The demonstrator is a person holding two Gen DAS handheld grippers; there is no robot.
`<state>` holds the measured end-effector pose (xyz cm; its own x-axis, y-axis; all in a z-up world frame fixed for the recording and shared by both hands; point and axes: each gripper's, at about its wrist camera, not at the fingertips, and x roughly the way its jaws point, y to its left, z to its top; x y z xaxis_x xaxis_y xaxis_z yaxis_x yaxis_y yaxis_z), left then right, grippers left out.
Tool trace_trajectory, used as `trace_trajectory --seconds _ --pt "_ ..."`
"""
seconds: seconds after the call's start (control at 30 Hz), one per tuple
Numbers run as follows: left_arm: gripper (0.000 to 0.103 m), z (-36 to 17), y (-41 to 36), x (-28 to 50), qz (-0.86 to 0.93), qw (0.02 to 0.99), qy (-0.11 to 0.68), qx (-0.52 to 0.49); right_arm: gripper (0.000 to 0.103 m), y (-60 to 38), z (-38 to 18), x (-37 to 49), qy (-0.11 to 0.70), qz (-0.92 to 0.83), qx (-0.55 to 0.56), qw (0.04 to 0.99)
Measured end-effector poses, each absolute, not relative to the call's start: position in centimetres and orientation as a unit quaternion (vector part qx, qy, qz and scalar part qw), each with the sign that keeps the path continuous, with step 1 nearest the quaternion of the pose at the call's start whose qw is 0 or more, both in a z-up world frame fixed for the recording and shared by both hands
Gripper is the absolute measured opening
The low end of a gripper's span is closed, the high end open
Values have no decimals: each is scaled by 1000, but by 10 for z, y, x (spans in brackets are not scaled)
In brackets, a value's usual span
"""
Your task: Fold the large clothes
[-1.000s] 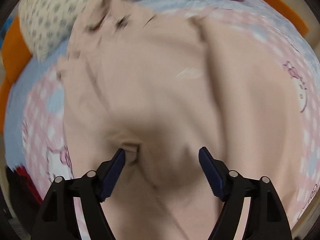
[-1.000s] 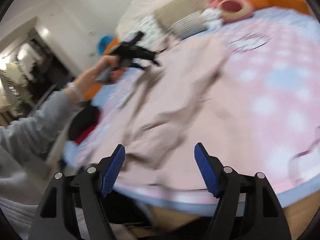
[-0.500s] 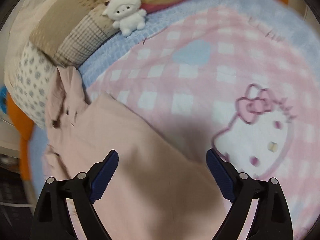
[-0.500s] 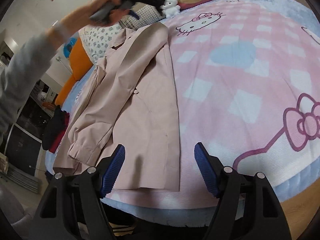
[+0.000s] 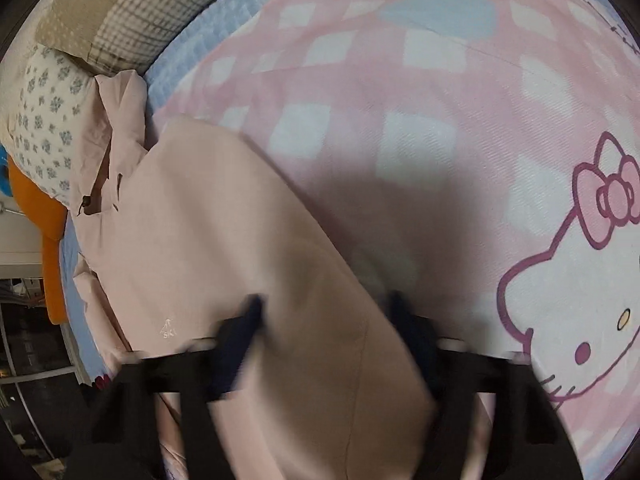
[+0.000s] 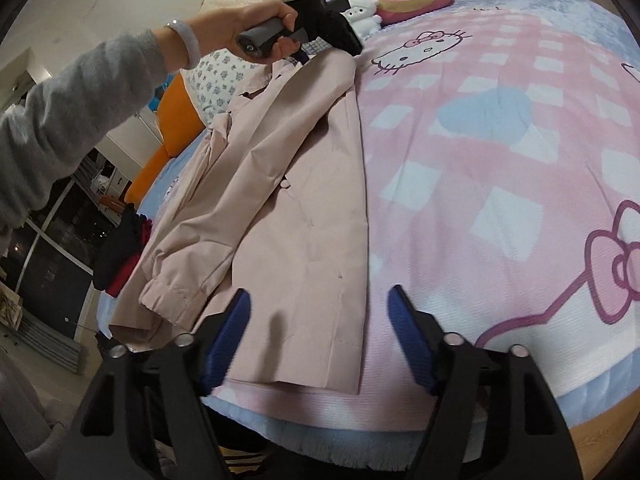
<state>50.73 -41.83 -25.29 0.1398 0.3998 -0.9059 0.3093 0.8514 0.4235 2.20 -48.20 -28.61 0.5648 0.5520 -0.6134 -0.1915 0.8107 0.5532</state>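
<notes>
While the left wrist view is smeared at the bottom, the left gripper [image 5: 324,312] shows its jaws half-open and just been closing, with the pink jacket [image 5: 224,248] under and between them; whether the pads press the cloth I cannot tell from the blur. Here the jacket runs from the hood [image 5: 116,128] by the pillows [image 5: 52,120] down toward the camera, its right-hand edge slanting across the checked bedspread [image 5: 440,160], right below the fingers. In the right wrist view, the right gripper [image 6: 320,320] stands fairly wide, jaws just been closing a little, nothing pinched; the jacket's hem [image 6: 304,376] lies just ahead, mostly toward the left finger. Long axis goes from that hem up to the far shoulder, where the left gripper [image 6: 352,46] in the person's hand [image 6: 256,24] sits at the top corner. So each claw is nearest one end of the same long edge; likely next move is grabbing both ends.
</notes>
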Motion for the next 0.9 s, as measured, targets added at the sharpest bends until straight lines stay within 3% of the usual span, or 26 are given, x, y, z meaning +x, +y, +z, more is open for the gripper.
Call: trace_trajectory --seconds 0.03,0.1,0.2,0.4,0.67,0.9 --pt "30 -252 -419 505 38 704 651 280 54 -484 -285 22 411 217 218 858" --pt "23 -248 -415 503 31 704 649 286 24 -485 -287 22 415 218 211 858" --pt "19 -239 -402 503 10 712 652 262 15 -478 -293 21 427 213 187 859" --pt "17 -208 -357 505 -65 734 661 142 9 -479 -275 16 400 238 222 857" --pt "16 -164 -247 500 -185 748 626 -118 7 -438 -216 23 354 351 232 835" --pt "17 -187 -137 491 -199 741 605 -214 7 -349 -198 36 384 424 162 804"
